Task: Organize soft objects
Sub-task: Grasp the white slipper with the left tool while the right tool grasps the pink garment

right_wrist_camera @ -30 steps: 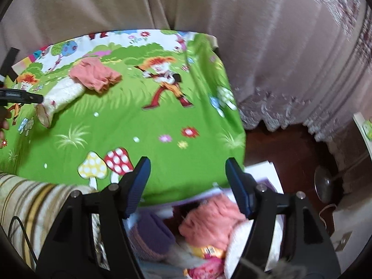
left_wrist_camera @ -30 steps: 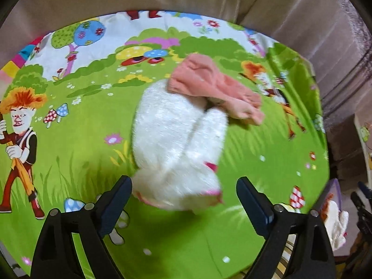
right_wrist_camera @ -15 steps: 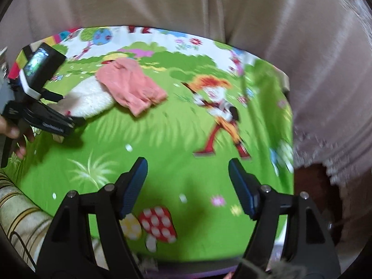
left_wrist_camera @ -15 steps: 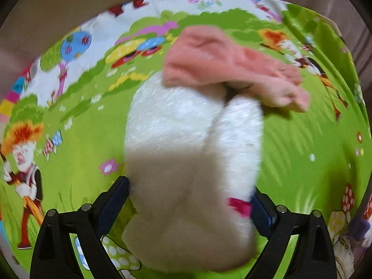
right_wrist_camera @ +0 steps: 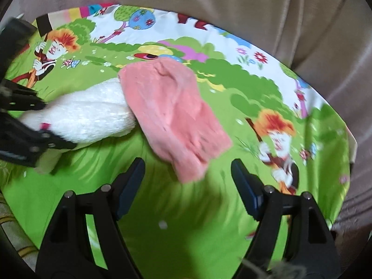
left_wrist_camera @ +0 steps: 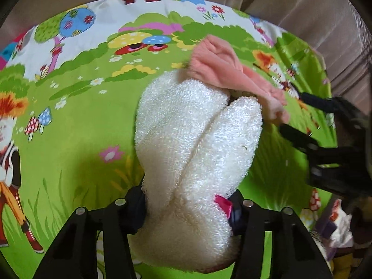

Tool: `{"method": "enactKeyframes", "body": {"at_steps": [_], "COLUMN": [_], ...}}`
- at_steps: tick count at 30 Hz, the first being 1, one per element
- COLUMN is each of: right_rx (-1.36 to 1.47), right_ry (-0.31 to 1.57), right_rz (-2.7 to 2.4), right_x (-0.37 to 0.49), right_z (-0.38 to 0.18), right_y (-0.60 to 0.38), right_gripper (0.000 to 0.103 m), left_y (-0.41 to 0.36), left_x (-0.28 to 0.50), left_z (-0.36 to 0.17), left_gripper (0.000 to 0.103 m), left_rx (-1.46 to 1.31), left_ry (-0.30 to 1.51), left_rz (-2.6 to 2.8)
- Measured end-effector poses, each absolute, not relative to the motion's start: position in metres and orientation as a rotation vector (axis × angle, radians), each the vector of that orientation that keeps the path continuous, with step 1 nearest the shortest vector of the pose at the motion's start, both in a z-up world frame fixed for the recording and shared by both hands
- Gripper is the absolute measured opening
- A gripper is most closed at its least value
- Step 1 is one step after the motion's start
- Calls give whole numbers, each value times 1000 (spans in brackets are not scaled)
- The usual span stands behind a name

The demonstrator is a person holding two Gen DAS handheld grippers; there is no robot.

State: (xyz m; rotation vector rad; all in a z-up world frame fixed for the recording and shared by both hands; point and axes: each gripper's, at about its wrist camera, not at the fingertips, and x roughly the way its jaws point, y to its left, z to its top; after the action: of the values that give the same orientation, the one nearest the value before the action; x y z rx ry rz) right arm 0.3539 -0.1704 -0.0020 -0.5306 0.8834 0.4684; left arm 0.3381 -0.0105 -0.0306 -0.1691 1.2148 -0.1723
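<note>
A white fluffy soft item (left_wrist_camera: 197, 139) with a small pink tag lies on the green cartoon cloth (left_wrist_camera: 69, 139). My left gripper (left_wrist_camera: 187, 207) has its jaws closing on the item's near end, and both pads press into the pile. A pink knitted cloth (left_wrist_camera: 223, 69) lies across the item's far end. In the right wrist view, the pink cloth (right_wrist_camera: 172, 107) drapes over the white item (right_wrist_camera: 93, 114). Its near tip sits just ahead of my right gripper (right_wrist_camera: 187, 169), whose jaws are opening with nothing gripped. The left gripper (right_wrist_camera: 46, 123) shows at the left.
Beige curtains (right_wrist_camera: 279, 11) hang behind the table. A bag of other soft things (left_wrist_camera: 337, 227) sits off the table's right edge. Striped fabric (right_wrist_camera: 14, 232) is at the lower left. The right gripper (left_wrist_camera: 300, 118) reaches in from the right in the left wrist view.
My left gripper has dropped over the white item and its jaws have come in against it. My right gripper has swung from the bag at the table edge across to the pink cloth.
</note>
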Motion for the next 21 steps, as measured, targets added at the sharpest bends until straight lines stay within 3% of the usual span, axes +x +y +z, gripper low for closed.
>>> {"method": "enactKeyframes", "body": {"at_steps": [11,12,15,17,21], "right_rx": [-560,-558,-516,-510,-490], "right_ry": [923,922,930,919,887], "right_rz": [508,502,483,483,466], "right_x": [387,388,392,389,374], "right_z": [-39,-42,-44,-41,-25], "right_y": [-131,-131,-134,-135,-141], "right_gripper": [77,57,19,10,7], "left_y": [26,28,36,38,37], "left_x": [303,302,293,289,284], "left_z": [-17,-16,-12,-10,-6], "left_gripper": [53,53,53,53,53], "left_rx": [-305,-313,-341,-355,-387], "left_ry": [1194,1190,1176,1168,1142], "left_rz": [-159,-156,-146,-144,-168]}}
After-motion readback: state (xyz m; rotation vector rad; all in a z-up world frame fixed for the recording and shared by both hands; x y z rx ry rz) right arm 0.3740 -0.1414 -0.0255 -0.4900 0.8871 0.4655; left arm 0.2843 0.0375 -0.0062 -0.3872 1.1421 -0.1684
